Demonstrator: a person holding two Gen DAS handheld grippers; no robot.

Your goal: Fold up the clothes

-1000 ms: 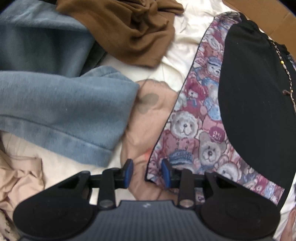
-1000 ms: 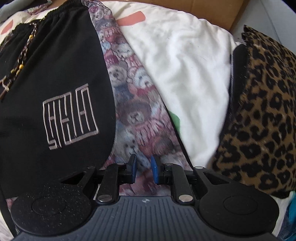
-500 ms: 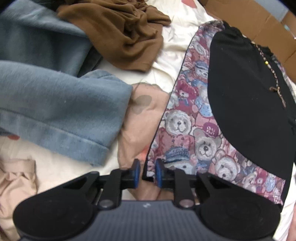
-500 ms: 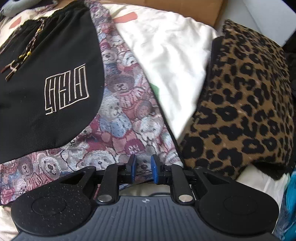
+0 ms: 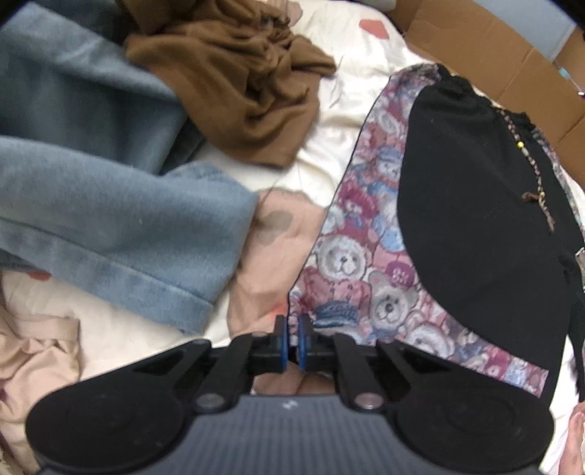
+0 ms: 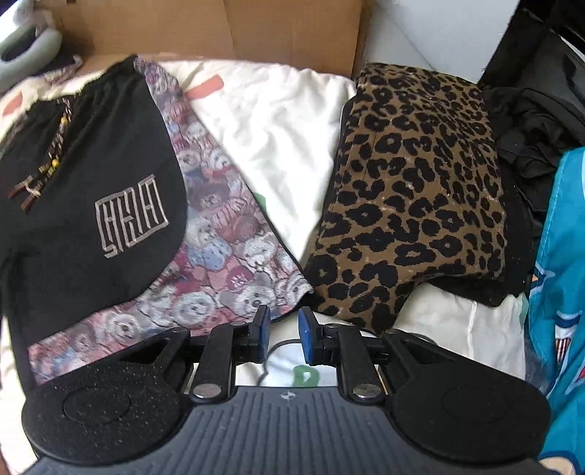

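Black shorts [image 5: 475, 219] with a teddy-bear print side panel [image 5: 351, 263] lie flat on the white bed sheet [image 5: 347, 91]. My left gripper [image 5: 292, 338] points down at their near left hem corner, its jaws closing tight on that corner edge. The right wrist view shows the same shorts [image 6: 91, 182] with a pale square logo and a beaded drawstring. There my right gripper [image 6: 284, 334] hovers at the near right hem corner, its jaws a small gap apart. Only sheet and a thin dark line show between its pads.
A blue fleece garment [image 5: 109, 219], a crumpled brown one [image 5: 237, 84] and a pink one [image 5: 270, 255] lie left of the shorts. A folded leopard-print garment [image 6: 413, 190] sits right of them, with dark clothes [image 6: 533, 120] and teal fabric [image 6: 559, 274] beyond. Cardboard [image 6: 219, 29] lines the far edge.
My left jaws have closed from wide apart onto the hem corner. The right gripper has drawn back and up along the bear panel to the near hem, its gap unchanged.
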